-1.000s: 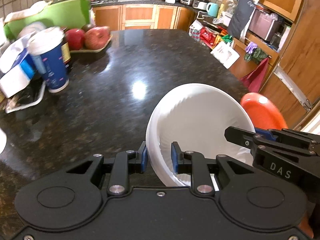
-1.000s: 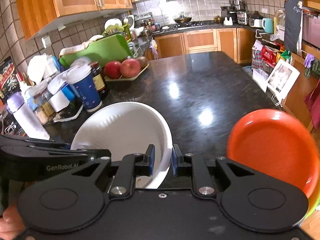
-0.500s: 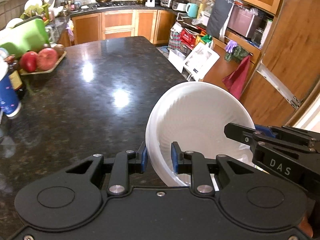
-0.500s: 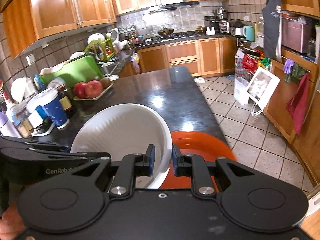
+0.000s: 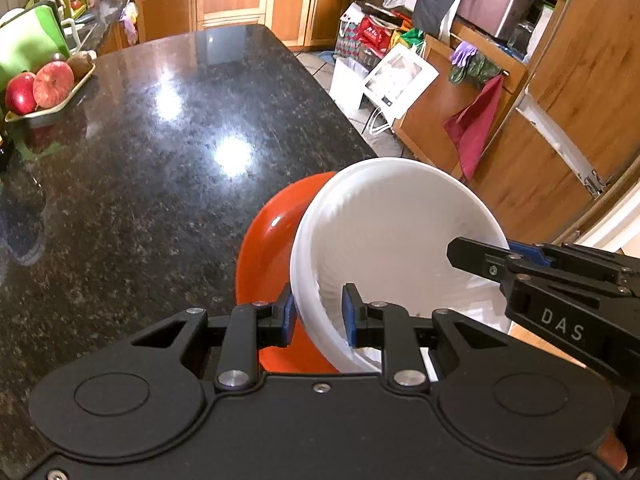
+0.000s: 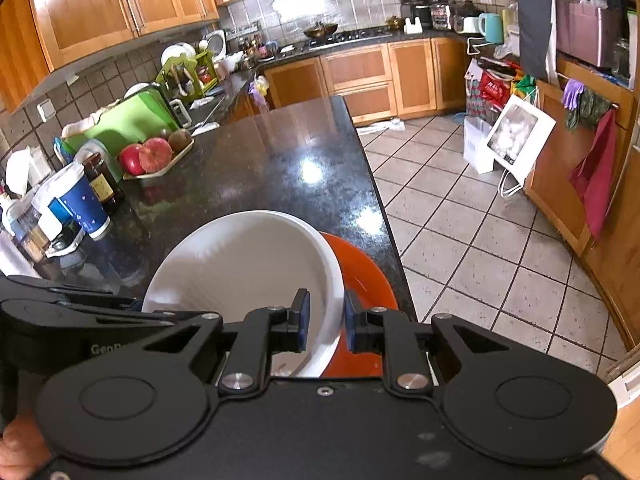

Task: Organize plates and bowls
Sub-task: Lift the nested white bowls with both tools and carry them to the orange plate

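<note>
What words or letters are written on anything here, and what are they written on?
"DAS": white letters on the black right gripper, seen from the left wrist view.
"GenR…": grey letters on the black left gripper, seen from the right wrist view; the rest is hidden.
Dark apron hanging on the wooden cabinet: white script, too small to read.
Brown glass jar's label: too blurred.

White ribbed bowl [image 5: 400, 248], empty, is tilted with its opening toward the cameras, its rim pinched on opposite sides between blue-padded fingers [image 5: 286, 314], directly above an orange plate [image 5: 268, 256] lying at the dark speckled counter [image 5: 160, 160] edge.
</note>
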